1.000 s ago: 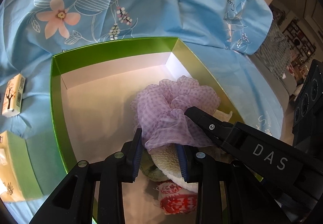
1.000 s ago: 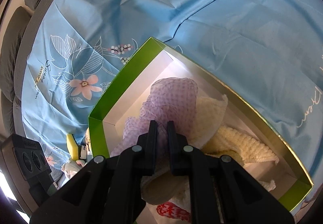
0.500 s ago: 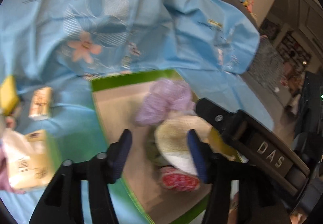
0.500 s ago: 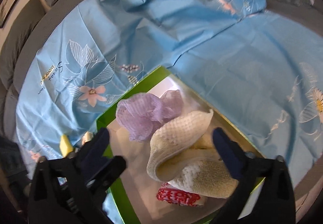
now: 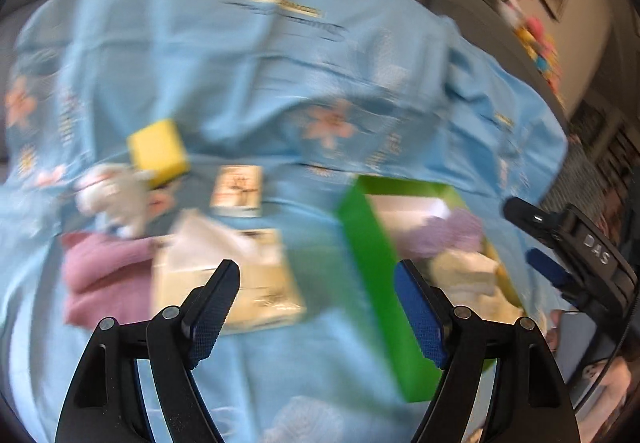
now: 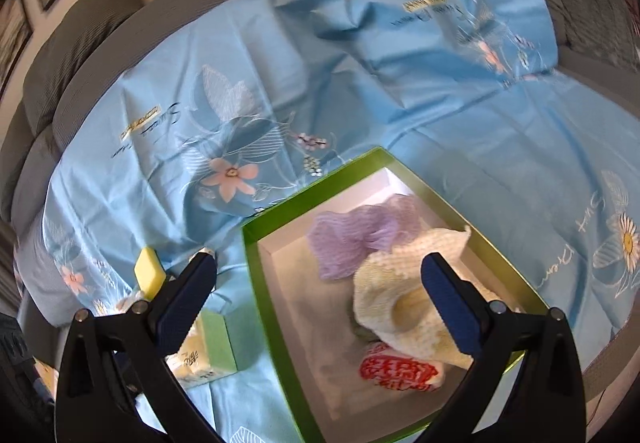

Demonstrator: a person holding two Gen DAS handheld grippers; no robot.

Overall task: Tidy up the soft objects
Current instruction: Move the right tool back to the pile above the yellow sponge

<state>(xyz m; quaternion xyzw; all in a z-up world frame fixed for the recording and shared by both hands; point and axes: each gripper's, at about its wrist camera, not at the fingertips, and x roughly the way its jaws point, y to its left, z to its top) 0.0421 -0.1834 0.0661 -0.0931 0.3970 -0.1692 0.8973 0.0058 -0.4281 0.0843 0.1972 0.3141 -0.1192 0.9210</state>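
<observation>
We've got open room in the green box (image 6: 256, 283) along its left wall, bare floor there, while the lilac mesh cloth (image 6: 352, 239), cream knit cloth (image 6: 400, 283) and red-and-white piece (image 6: 400, 369) crowd the right half. Left of the box, a tissue pack (image 6: 208, 351) sits just beside the wall, a yellow sponge (image 6: 149, 275) beyond it. Behind the box we see clear blue sheet (image 6: 400, 91).

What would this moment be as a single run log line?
left gripper: opening, empty | right gripper: open, empty | purple scarf: in green box
</observation>
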